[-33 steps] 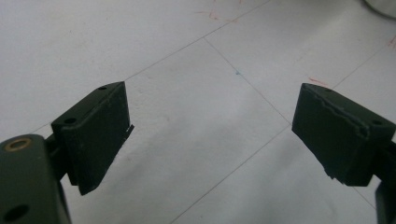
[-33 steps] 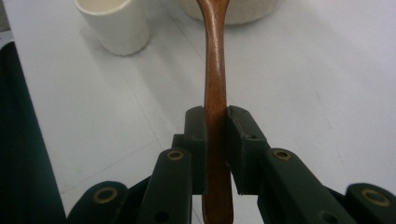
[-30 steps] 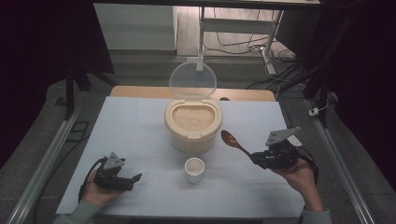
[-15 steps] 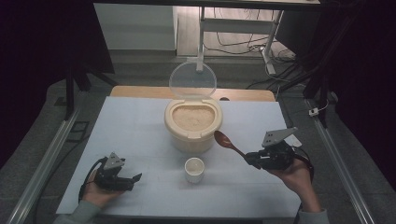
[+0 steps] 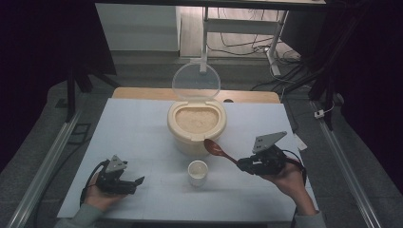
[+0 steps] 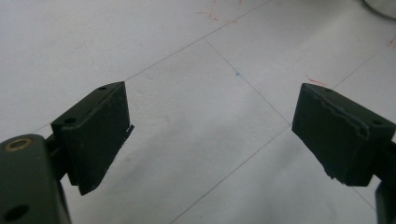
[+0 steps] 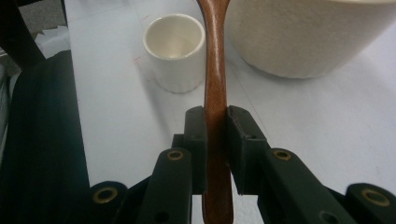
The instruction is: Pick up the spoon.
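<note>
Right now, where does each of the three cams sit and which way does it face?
High view: above the person's side, facing forward and down on the table; shows both hands, the left gripper and the right gripper.
Left gripper view: on the left gripper, looking down at bare table between open jaws.
Right gripper view: on the right gripper, looking along the spoon toward cup and tub.
Shared: high and right gripper views both show the spoon, cup and tub.

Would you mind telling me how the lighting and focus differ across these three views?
High view: lit table, dark surroundings. Left gripper view: evenly bright, fingers slightly soft. Right gripper view: spoon handle sharp at the fingers, cup softer behind.
</note>
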